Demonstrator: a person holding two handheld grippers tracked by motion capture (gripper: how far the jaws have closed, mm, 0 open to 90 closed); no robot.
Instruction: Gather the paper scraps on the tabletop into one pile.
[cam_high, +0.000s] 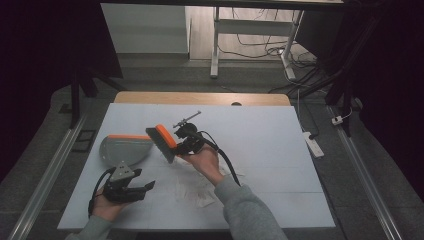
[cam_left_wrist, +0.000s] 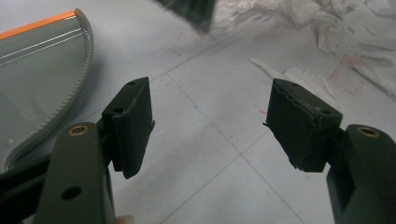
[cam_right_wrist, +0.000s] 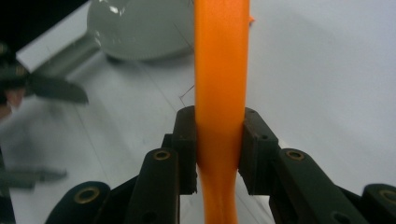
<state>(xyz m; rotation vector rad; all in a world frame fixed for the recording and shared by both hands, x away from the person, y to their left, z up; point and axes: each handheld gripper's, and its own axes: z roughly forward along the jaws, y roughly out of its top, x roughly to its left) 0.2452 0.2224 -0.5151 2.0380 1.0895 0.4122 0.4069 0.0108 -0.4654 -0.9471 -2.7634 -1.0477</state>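
The right gripper (cam_high: 181, 141) is clamped on the orange plastic handle (cam_right_wrist: 219, 93) of a small hand brush with dark bristles (cam_high: 161, 142), which it holds raised above the white table (cam_high: 260, 130), just right of the grey plastic dustpan with an orange edge (cam_high: 125, 148). Torn scraps of white paper (cam_high: 197, 192) lie on the table near the person's right forearm. The left gripper (cam_high: 142, 189) hangs low in front of the dustpan with its jaws spread wide and nothing between them. The step in hand looks like sweeping the scraps into the dustpan. To do it well, the brush should come down beyond the scraps with its bristles flat on the table, then draw them toward the pan's lip in short strokes, while the left gripper steadies the dustpan so that it does not slide away.
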